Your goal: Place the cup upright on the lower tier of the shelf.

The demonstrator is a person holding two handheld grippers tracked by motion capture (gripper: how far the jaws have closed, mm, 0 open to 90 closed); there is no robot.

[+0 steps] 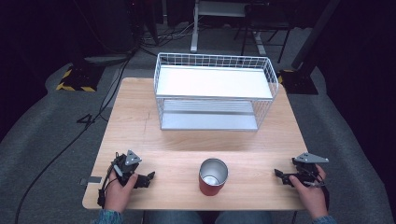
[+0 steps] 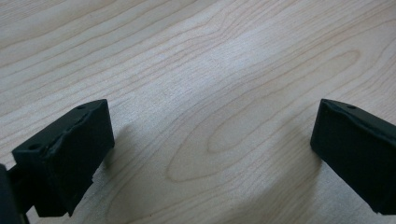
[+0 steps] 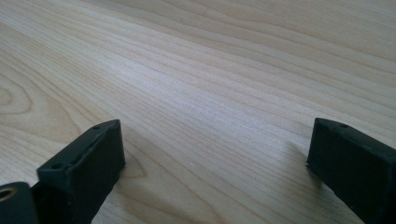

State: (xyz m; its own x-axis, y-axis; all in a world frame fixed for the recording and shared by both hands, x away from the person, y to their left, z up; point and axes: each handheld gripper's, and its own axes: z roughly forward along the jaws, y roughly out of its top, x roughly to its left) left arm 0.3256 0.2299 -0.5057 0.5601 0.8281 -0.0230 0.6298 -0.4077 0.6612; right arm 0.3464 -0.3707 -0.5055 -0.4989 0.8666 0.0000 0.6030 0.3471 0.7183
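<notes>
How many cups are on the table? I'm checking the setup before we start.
1. The red cup stands upright near the table's front edge, between the left gripper and right gripper, touching neither. The wire rack behind it holds none.

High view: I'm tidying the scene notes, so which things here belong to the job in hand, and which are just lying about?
Belongs to the job:
- red cup, upright and open-topped, between the two grippers
- left gripper, open, empty
- right gripper, open, empty
- wooden table

Probably also in play, though untouched:
- white wire rack at the table's far side

Just lying about:
- cables on the floor
- yellow-black striped base
</notes>
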